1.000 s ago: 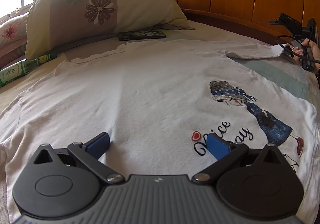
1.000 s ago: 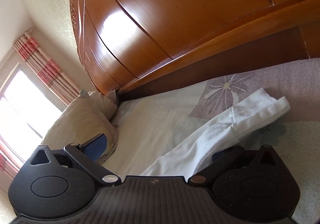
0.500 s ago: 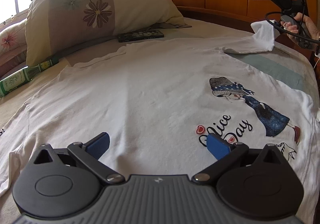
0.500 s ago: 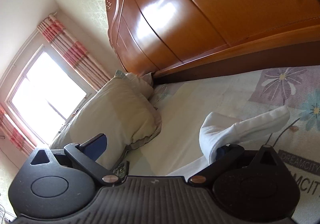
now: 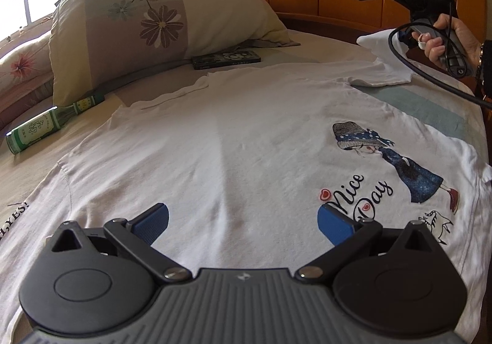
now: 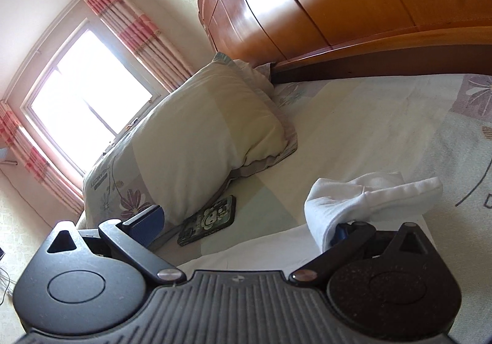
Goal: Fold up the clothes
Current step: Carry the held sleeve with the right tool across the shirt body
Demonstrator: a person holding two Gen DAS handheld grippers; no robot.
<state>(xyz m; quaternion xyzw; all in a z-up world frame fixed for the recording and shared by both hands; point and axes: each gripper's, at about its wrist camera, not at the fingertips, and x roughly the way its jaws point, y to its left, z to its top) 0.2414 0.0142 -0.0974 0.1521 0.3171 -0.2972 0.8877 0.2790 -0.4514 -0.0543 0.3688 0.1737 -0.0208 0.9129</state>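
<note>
My left claw [image 5: 243, 221] hangs wide apart over the white shirt [image 5: 246, 144]; my right claw [image 6: 246, 221] gapes too, the sleeve [image 6: 369, 193] draped on one finger.

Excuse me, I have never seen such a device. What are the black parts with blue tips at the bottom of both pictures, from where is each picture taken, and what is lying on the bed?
They are two hand-held grippers, each with a camera looking forward along its blue fingers. The left gripper, open, hovers over a white T-shirt spread on the bed. Its view also shows the person's hand holding the right gripper. The right gripper looks toward the window; its fingers stand wide apart, and the shirt's sleeve is draped over one finger, not clamped. Also on the bed: a pillow, a green bottle and a dark phone.
</note>
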